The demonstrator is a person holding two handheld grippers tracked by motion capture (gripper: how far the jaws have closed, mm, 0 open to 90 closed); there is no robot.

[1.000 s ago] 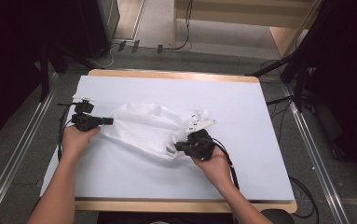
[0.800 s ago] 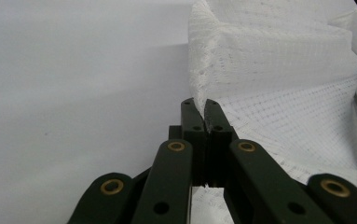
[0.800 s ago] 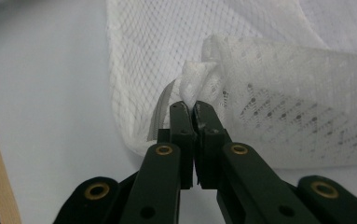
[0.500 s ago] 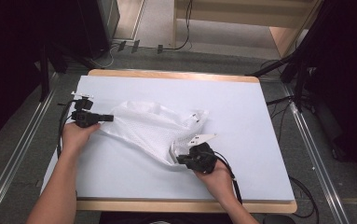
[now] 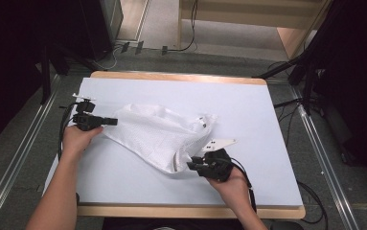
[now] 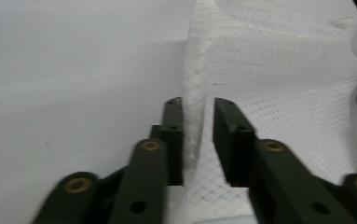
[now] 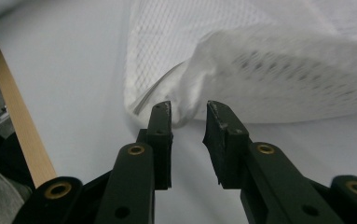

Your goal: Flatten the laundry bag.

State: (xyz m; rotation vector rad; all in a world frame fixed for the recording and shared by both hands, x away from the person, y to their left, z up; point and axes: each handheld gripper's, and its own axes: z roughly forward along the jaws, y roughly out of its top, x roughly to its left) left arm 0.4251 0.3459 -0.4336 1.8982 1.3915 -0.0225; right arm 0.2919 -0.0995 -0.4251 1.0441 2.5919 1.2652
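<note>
We see a white mesh bag (image 5: 164, 136) lying crumpled on the white bench (image 5: 267, 120), stretched between our two grippers. The left gripper (image 5: 111, 121) sits at the bag's left end. In the left gripper view its jaws have just been opening and now stand apart, with a raised fold of the mesh (image 6: 197, 126) still running up between them; the fold brushes the inner face of one jaw but is not pinched. The right gripper (image 5: 190, 166) is at the bag's lower corner. In the right gripper view its jaws have just been opening too, and they stand apart with a bare gap between them. The bag's bunched corner (image 7: 192, 93) lies just ahead of their tips, free of both.
</note>
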